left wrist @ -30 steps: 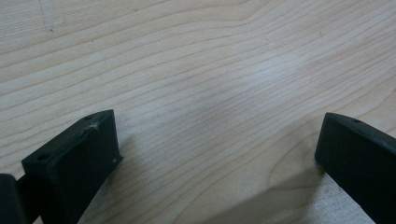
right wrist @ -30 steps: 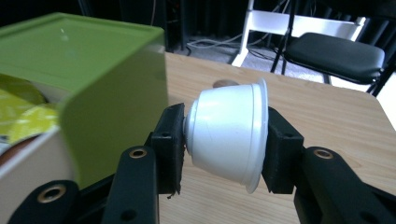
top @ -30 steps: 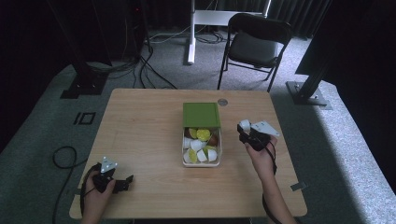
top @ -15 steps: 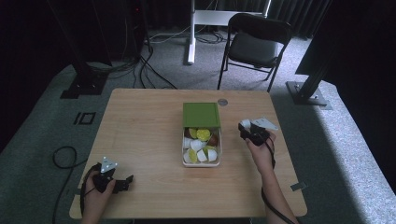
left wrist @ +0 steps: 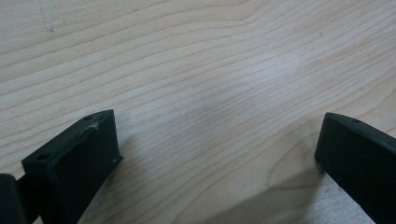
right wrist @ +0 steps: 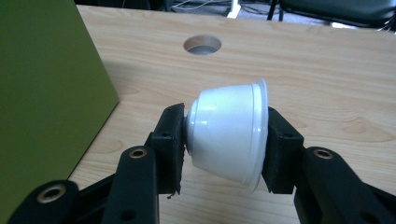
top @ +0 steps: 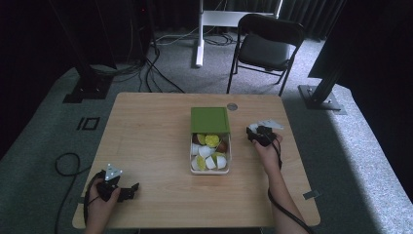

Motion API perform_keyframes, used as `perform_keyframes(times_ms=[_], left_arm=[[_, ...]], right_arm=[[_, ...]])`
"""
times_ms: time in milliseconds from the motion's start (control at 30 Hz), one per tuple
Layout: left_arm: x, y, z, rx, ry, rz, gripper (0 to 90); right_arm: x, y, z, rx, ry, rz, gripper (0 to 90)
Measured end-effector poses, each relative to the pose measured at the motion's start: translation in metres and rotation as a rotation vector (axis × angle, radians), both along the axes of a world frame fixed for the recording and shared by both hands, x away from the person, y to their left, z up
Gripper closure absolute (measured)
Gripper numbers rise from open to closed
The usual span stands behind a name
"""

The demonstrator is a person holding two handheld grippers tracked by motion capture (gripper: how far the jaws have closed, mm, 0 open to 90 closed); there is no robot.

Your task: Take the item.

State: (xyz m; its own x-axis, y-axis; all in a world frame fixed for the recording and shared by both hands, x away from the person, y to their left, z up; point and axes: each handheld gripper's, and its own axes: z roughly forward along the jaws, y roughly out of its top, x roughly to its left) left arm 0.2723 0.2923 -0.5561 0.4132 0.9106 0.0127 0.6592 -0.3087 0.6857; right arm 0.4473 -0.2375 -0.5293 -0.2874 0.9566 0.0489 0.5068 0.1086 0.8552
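Wooden tabletop (top: 156, 136) stands in a dark room with a folding chair (top: 265, 46) behind it. A white capsule (right wrist: 229, 133), a small cup with a rim, is pinched across its top and bottom between the jaws of the right tool (right wrist: 224, 140), lying on its side just above the wood. It is just right of the box (top: 210, 146), whose green lid (top: 209, 120) stands open at the far end. In the box lie more capsules, white, yellow-green and brown ones. Far from the box, at the near left corner, the left tool (left wrist: 217, 154) rests with jaws spread wide over bare wood.

My judgement: the capsule is being moved beside the box. The thin wall can be crushed easily, so the squeeze should be light and the hand kept level.
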Motion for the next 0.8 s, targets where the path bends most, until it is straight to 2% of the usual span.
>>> perform_keyframes(times_ms=[467, 800], left_arm=[[0.000, 0.000, 0.000, 0.000, 0.000, 0.000, 0.7], [0.000, 0.000, 0.000, 0.000, 0.000, 0.000, 0.7]], right_arm=[[0.008, 0.004, -0.019, -0.018, 0.087, 0.009, 56.0], [0.008, 0.005, -0.021, -0.044, 0.085, 0.004, 55.2]])
